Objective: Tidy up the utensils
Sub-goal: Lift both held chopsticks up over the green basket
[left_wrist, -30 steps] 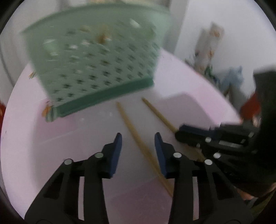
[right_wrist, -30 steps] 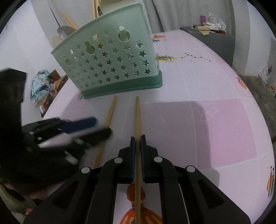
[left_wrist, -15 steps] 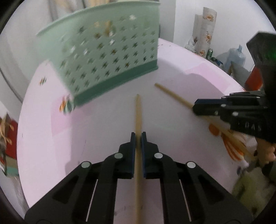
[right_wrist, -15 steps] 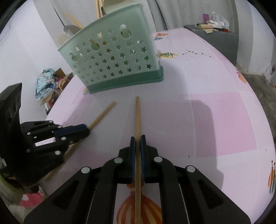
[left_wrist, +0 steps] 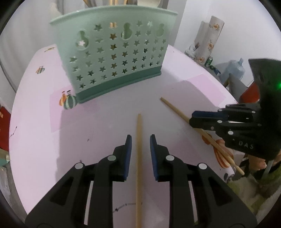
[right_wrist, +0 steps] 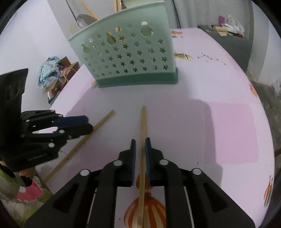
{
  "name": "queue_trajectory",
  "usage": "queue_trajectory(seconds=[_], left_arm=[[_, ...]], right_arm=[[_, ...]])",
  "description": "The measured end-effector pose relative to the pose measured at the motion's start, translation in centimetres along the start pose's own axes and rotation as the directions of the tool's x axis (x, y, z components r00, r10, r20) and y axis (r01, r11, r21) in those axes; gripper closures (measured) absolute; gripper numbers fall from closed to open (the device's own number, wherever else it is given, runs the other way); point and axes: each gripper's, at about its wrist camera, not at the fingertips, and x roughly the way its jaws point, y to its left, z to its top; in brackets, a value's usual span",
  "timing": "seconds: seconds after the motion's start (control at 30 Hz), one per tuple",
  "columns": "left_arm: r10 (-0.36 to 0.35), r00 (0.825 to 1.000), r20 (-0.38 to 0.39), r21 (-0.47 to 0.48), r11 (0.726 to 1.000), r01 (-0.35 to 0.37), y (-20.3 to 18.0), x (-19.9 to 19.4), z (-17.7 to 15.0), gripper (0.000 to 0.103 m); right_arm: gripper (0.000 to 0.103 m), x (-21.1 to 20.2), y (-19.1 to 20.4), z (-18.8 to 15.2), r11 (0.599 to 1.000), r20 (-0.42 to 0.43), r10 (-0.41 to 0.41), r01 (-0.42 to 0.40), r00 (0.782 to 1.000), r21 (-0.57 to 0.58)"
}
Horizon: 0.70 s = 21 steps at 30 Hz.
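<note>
my left jaws (left_wrist: 138, 143) are opening, the blue pads standing clear on either side of a wooden chopstick (left_wrist: 138, 157) that lies flat on the tabletop (left_wrist: 43, 133) and points away toward the green basket (left_wrist: 116, 56). neither pad touches the stick that i can see. my right jaws (right_wrist: 140, 146) are opening too, with a narrower gap, and a second chopstick (right_wrist: 143, 140) runs up between them; the right pad sits just beside it, and i cannot tell whether it touches. the near end of that stick crosses an orange striped balloon print (right_wrist: 145, 210) on the pink cloth.

each view shows the other tool off to its side: the right one at the right edge of the left view, the left one at the left edge of the right view, the two sticks lying apart and angled toward each other at the far ends.

the basket stands upright at the far side of the tabletop, star holes across its wall, with a metal spoon (right_wrist: 83, 19) and more wooden sticks (right_wrist: 89, 10) rising from it.
</note>
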Motion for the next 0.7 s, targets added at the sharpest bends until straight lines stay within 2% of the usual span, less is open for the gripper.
queue_trajectory(seconds=[0.1,0.2,0.3,0.4,0.53,0.7], left_arm=[[0.036,0.998,-0.042,0.03,0.999,-0.035,-0.4,1.3,0.5,0.084],[0.091,0.995,-0.042,0.079,0.993,-0.087,-1.3,1.9,0.8,0.084],[0.111,0.993,-0.039,0.083,0.991,-0.108,-1.6,2.2,1.0,0.085],[0.119,0.993,-0.026,0.093,0.989,-0.116,-1.9,2.3,1.0,0.097],[0.126,0.992,-0.006,0.069,0.99,-0.125,-1.8,2.3,1.0,0.099],[0.103,0.994,0.028,-0.023,0.994,-0.102,-0.5,1.6,1.1,0.099]], right_arm=[[0.087,0.6,0.3,0.8,1.0,-0.006,-0.012,0.012,1.0,-0.022],[0.087,1.5,0.5,1.3,0.998,-0.024,-0.043,0.042,0.999,-0.051],[0.089,1.9,0.7,1.6,0.995,-0.02,-0.058,0.056,0.998,-0.083],[0.096,2.1,0.8,1.8,0.993,-0.016,-0.077,0.075,0.997,-0.092],[0.097,2.0,0.5,1.7,0.996,-0.009,-0.053,0.053,0.999,-0.069],[0.097,0.4,-0.3,2.0,1.0,0.046,-0.012,0.012,0.999,-0.002]])
